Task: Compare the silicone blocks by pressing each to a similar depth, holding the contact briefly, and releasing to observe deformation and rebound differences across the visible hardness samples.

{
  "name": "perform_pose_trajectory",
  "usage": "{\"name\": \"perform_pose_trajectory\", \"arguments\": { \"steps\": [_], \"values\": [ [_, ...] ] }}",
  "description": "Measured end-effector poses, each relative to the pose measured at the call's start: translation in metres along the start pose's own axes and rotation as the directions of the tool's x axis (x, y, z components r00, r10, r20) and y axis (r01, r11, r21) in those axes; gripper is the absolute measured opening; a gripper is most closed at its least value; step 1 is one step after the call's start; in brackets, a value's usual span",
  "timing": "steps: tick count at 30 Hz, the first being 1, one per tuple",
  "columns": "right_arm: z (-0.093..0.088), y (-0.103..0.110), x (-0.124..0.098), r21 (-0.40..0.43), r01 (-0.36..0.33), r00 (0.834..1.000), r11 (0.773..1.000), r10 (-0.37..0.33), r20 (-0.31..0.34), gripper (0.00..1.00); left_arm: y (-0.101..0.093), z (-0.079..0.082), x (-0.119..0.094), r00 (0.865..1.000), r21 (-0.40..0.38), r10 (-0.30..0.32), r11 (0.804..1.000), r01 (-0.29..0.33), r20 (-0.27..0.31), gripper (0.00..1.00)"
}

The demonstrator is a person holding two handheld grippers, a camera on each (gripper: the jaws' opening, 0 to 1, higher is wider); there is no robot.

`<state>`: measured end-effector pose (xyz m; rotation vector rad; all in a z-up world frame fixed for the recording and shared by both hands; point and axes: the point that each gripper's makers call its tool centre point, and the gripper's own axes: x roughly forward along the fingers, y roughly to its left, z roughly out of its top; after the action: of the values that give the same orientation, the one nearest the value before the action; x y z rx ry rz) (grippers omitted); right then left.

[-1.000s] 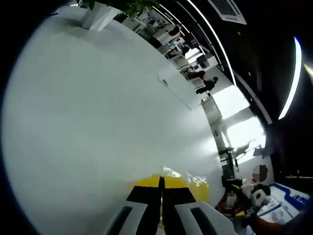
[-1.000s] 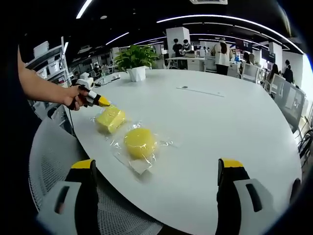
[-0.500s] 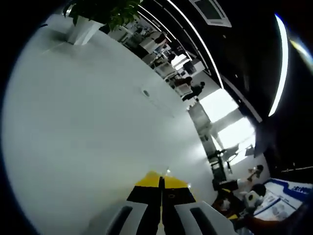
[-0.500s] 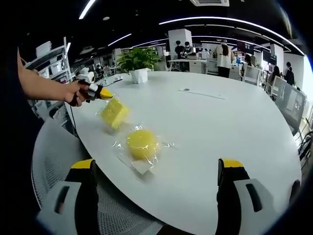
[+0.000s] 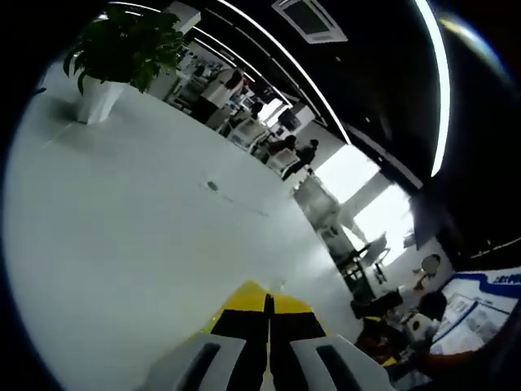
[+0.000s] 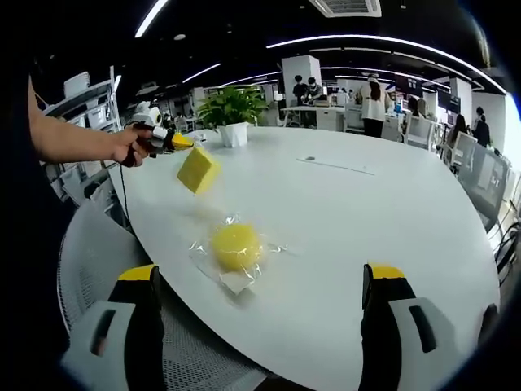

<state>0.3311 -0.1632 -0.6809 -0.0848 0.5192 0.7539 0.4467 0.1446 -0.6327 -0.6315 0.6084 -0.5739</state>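
left gripper [image 6: 181,142] pinched on bag of square block [image 6: 198,169], lifted above table [image 6: 366,220]. round block [image 6: 235,246] in clear bag [image 6: 232,269] on table. right gripper [image 6: 262,309] wide, empty. block hidden in left gripper view.

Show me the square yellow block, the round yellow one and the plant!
square yellow block [image 6: 199,169], right gripper view, middle of its face.
round yellow block [image 6: 235,246], right gripper view, its top.
plant [image 6: 230,105], right gripper view, its leaves.
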Motion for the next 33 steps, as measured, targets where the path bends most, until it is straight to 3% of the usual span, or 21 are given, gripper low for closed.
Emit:
{"name": "perform_pose_trajectory", "arguments": {
  "steps": [9, 14, 21, 33],
  "values": [
    [0.023, -0.007, -0.005, 0.027, -0.004, 0.998, 1.000, 0.002, 0.059, 0.96, -0.038, 0.029, -0.007, 0.997, 0.096, -0.072, 0.993, 0.071, 0.012, 0.00],
    [0.050, -0.014, -0.009, 0.052, -0.011, 0.993, 0.999, 0.004, 0.120, 0.96, -0.059, 0.050, -0.013, 0.994, 0.133, -0.107, 0.986, 0.101, 0.035, 0.00],
    [0.094, -0.016, -0.012, -0.023, -0.017, 0.982, 1.000, 0.021, 0.188, 0.96, -0.085, 0.071, -0.023, 0.987, 0.198, -0.149, 0.971, 0.136, 0.054, 0.00],
    [0.151, -0.001, -0.001, -0.126, -0.089, 0.967, 0.988, 0.116, 0.227, 0.96, -0.128, 0.097, -0.036, 0.972, 0.264, -0.228, 0.942, 0.205, 0.060, 0.00]
  ]
}}
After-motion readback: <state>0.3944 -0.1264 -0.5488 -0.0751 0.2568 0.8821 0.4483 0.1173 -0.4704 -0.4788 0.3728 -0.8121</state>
